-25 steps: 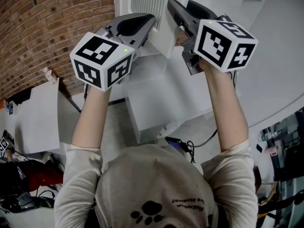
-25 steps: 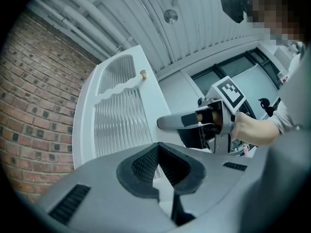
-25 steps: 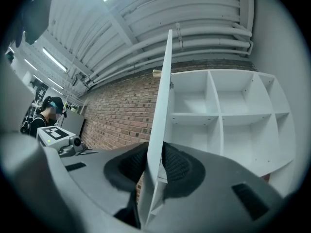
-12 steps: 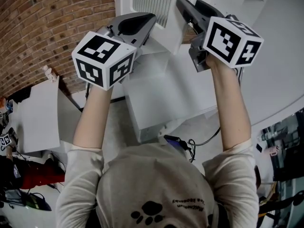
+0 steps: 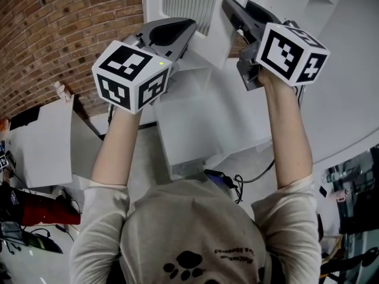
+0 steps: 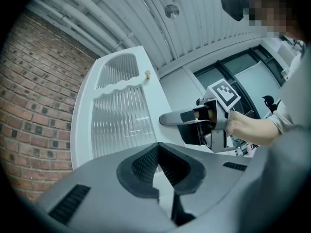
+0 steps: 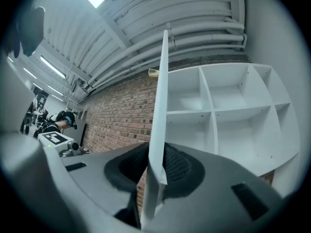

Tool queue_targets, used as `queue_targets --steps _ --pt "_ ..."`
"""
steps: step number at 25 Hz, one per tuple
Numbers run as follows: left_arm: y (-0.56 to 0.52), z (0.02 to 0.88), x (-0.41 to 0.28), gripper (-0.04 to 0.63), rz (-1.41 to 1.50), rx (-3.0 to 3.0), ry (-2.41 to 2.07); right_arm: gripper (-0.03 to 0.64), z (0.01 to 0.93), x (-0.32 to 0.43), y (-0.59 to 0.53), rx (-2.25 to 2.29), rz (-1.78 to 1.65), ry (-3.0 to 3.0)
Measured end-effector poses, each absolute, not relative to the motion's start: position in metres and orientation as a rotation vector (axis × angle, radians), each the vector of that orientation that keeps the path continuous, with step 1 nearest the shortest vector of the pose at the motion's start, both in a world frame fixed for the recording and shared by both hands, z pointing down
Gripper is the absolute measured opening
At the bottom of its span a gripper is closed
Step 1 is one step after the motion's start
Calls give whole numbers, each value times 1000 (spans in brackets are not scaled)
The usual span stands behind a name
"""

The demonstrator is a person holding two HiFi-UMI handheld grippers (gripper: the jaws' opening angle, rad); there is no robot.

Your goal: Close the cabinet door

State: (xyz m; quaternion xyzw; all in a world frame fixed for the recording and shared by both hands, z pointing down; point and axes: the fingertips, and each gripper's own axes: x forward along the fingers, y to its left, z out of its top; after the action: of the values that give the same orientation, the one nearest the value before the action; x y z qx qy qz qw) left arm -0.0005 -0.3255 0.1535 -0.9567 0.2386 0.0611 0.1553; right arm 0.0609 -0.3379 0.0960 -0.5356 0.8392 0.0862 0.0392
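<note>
The white cabinet door [image 5: 217, 38] with its ribbed glass panel [image 6: 119, 123] and small knob [image 6: 147, 74] stands ajar between my two grippers. My right gripper [image 5: 228, 6] is shut on the door's free edge, and the thin edge [image 7: 162, 81] runs up between its pads [image 7: 176, 165]. The open white shelves [image 7: 228, 108] of the cabinet lie to the right of that edge. My left gripper [image 5: 188, 26] hovers in front of the door's face, shut with nothing in it, its tips meeting [image 6: 156, 147]. The right gripper [image 6: 168, 119] also shows from the left gripper view, at the door's edge.
A brick wall [image 5: 53, 34] runs along the left. Below my arms is a low white box unit [image 5: 195, 129] with a cable [image 5: 237, 182] beside it on the floor. A white panel [image 5: 41, 147] stands at the lower left, with clutter beneath it.
My right gripper has shifted a little to the right and farther off, and the door has swung with it. The left gripper has barely moved.
</note>
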Motion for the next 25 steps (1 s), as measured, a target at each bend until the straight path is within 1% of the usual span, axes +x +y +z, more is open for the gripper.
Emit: queue_targets --steps 25 --pt "-389 158 90 7 145 -2681 923 97 99 133 -407 -1244 202 2759"
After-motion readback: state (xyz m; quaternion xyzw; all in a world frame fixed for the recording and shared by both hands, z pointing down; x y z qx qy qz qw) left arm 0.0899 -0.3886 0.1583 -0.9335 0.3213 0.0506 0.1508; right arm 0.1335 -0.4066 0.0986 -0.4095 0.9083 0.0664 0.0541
